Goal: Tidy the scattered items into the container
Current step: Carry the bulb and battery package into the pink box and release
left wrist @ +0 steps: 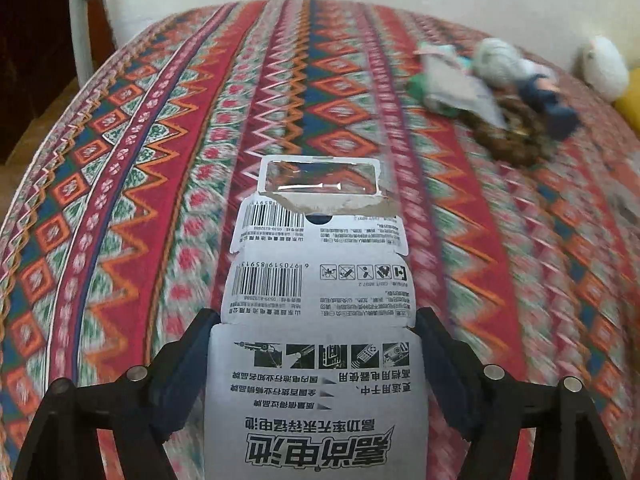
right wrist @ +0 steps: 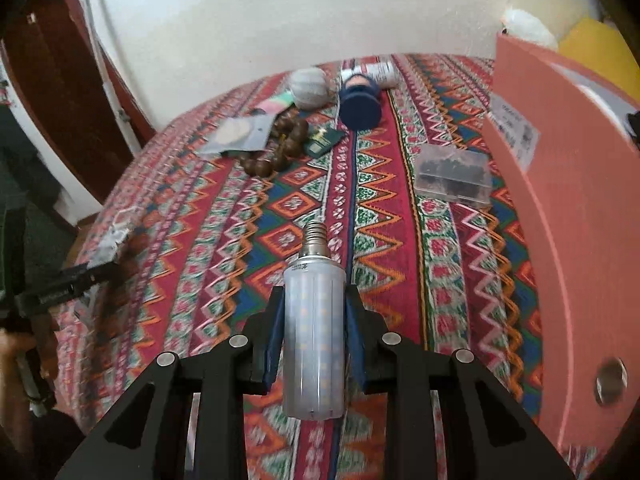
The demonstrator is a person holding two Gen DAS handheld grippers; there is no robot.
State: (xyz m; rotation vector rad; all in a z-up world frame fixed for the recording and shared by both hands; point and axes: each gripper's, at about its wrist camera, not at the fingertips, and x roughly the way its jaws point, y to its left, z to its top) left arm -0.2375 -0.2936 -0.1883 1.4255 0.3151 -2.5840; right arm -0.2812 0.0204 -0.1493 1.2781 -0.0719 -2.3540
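My left gripper [left wrist: 316,320] is shut on a white battery card pack [left wrist: 320,280] with barcodes and black print, held above the patterned cloth. My right gripper [right wrist: 314,300] is shut on a frosted LED corn bulb [right wrist: 314,332], its screw base pointing forward. The salmon-pink container [right wrist: 560,200] stands at the right in the right wrist view. Scattered items lie at the far end: a clear plastic case [right wrist: 454,176], wooden beads [right wrist: 280,148], a silver pouch [right wrist: 236,134], a green card [right wrist: 326,140], a navy figure [right wrist: 360,104], a grey ball [right wrist: 310,88].
A striped red patterned cloth [left wrist: 160,200] covers the table. A white wall runs behind, with a dark wooden door [right wrist: 60,80] at left. A white fluffy thing [left wrist: 604,66] and a yellow object [left wrist: 630,100] lie at the far right. The other gripper and a hand [right wrist: 16,352] show at left.
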